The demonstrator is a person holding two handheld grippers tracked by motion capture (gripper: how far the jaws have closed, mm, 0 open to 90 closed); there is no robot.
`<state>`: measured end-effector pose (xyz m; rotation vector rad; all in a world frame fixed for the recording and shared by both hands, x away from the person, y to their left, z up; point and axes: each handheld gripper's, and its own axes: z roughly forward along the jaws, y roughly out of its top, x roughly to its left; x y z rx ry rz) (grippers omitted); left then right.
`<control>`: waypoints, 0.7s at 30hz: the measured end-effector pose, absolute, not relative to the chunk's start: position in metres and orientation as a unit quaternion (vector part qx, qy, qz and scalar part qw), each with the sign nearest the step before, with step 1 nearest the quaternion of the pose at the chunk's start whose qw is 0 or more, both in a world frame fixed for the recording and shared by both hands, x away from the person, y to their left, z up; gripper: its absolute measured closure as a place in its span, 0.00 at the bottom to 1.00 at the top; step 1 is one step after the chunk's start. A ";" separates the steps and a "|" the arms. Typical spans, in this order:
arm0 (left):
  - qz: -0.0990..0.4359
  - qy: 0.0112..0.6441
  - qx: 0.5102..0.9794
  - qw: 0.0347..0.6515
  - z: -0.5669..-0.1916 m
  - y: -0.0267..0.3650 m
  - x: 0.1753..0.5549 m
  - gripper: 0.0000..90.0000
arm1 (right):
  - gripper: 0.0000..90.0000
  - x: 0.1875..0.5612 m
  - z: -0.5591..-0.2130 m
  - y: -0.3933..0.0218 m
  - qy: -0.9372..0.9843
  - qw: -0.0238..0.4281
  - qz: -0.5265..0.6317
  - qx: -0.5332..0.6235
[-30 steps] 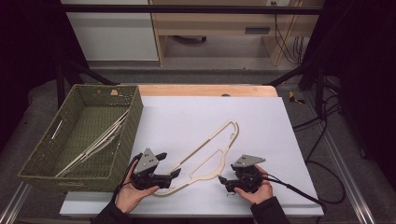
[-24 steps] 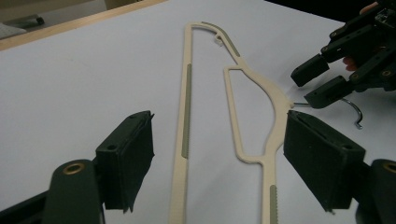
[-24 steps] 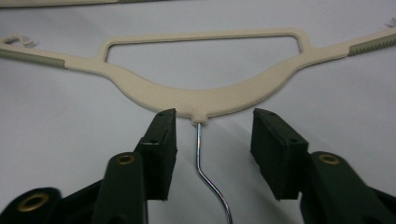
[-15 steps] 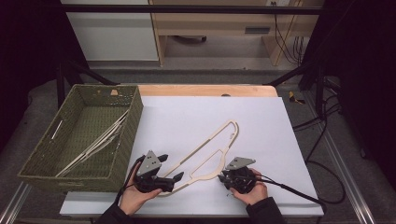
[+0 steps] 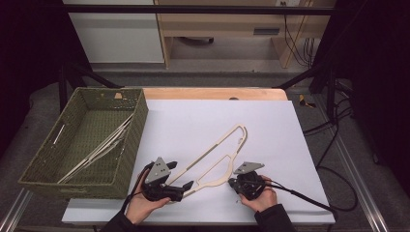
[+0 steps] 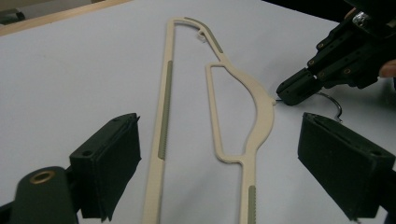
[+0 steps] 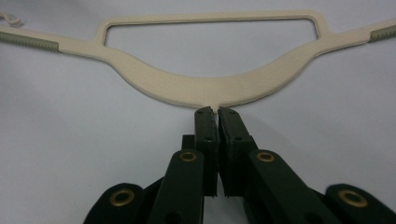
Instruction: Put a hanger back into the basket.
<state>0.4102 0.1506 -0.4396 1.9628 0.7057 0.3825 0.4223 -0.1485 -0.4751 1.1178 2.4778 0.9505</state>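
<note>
A: Left to right, what do you log?

B: I log a green woven basket at the table's left edge, pale hangers slanting inside it; how many, I cannot tell. Next, the left gripper, jaws wide apart astride the near end of the cream hanger, touching neither bar. That hanger lies flat and diagonal on the white sheet.

A: And the right side?

B: The right gripper has its jaws together at the hanger's neck. The left gripper view shows a thin wire hook behind those jaws; its stem is hidden, so I take it as clamped there.

A: Surroundings?

B: Wooden table edge beyond the sheet, pale wooden furniture behind, cables at right, room dark.
</note>
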 end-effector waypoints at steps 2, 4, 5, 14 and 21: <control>0.155 0.289 0.809 0.488 -0.440 0.148 0.410 0.15 | 0.99 0.423 -0.475 -0.149 0.854 0.131 0.327 0.382; 0.153 0.284 0.812 0.486 -0.440 0.145 0.410 0.15 | 0.99 0.423 -0.474 -0.149 0.852 0.121 0.328 0.390; 0.152 0.283 0.813 0.485 -0.440 0.144 0.410 0.15 | 0.99 0.423 -0.474 -0.148 0.850 0.119 0.328 0.395; 0.142 0.262 0.828 0.476 -0.439 0.120 0.415 0.18 | 0.99 0.424 -0.463 -0.153 0.847 0.107 0.344 0.390; 0.129 0.233 0.857 0.441 -0.442 0.084 0.424 0.23 | 1.00 0.421 -0.451 -0.153 0.843 0.105 0.354 0.391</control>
